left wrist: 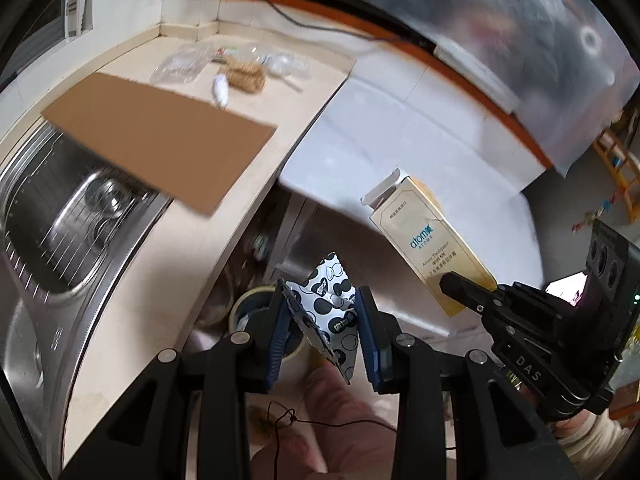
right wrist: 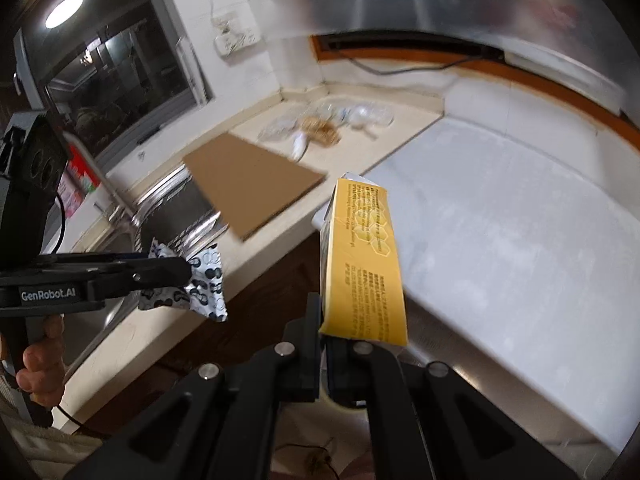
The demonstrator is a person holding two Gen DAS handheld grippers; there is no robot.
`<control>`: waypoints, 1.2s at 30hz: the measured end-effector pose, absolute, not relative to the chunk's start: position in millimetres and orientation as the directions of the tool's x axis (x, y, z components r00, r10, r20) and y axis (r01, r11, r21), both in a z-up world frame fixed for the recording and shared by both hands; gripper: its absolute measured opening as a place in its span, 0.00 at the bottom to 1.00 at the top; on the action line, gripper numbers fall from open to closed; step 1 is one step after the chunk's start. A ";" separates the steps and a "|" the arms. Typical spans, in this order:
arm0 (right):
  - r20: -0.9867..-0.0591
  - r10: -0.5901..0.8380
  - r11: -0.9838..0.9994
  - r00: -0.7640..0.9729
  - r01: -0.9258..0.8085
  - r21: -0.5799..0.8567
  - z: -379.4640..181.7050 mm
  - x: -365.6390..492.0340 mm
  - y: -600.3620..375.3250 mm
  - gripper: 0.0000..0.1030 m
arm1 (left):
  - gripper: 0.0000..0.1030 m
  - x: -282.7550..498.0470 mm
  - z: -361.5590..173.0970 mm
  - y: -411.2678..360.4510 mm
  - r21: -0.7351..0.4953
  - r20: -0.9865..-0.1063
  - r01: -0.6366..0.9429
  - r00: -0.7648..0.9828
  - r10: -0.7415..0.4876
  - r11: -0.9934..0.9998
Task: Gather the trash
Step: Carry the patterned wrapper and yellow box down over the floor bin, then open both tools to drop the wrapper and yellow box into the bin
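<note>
A crumpled black-and-white spotted wrapper (left wrist: 338, 276) sits between the blue pads of my left gripper (left wrist: 322, 294), which is shut on it beyond the counter's edge. To the right, my right gripper (left wrist: 456, 292) is shut on the lower end of a cream and gold toothpaste box (left wrist: 432, 240), held tilted. In the right wrist view the box (right wrist: 362, 256) shows its yellow side and rises from my right gripper (right wrist: 324, 332). At the left of that view, my left gripper (right wrist: 182, 270) holds the wrapper (right wrist: 208, 284).
A brown cardboard sheet (left wrist: 160, 136) lies across the beige counter (left wrist: 192, 248) and overhangs the steel sink (left wrist: 60, 216). Clear plastic wrappers and a brown item (left wrist: 240, 74) lie in the far corner. A white flat surface (left wrist: 400, 128) is to the right, with clear plastic film (left wrist: 520, 20) above it.
</note>
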State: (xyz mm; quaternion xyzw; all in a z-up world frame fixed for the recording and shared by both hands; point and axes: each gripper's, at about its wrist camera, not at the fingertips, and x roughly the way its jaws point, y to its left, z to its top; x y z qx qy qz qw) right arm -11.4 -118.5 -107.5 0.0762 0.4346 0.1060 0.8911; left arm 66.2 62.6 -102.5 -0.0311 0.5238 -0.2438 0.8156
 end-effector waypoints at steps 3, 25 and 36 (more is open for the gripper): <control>-0.787 0.262 0.965 0.558 -0.128 0.231 -122.9 -20.7 -104.4 0.02 | 0.30 56.5 -119.3 74.2 -0.290 -0.857 0.353 0.318 -0.405 0.890; -0.941 0.270 0.963 0.204 -0.068 0.261 -336.7 10.9 -102.7 0.02 | 0.30 83.8 -321.8 31.2 -0.118 -0.960 0.291 0.212 -0.185 0.949; -0.954 0.286 0.958 0.090 -0.061 0.281 -460.5 50.0 -112.0 0.02 | 0.30 112.4 -443.3 4.2 -0.067 -0.984 0.290 0.140 -0.112 0.955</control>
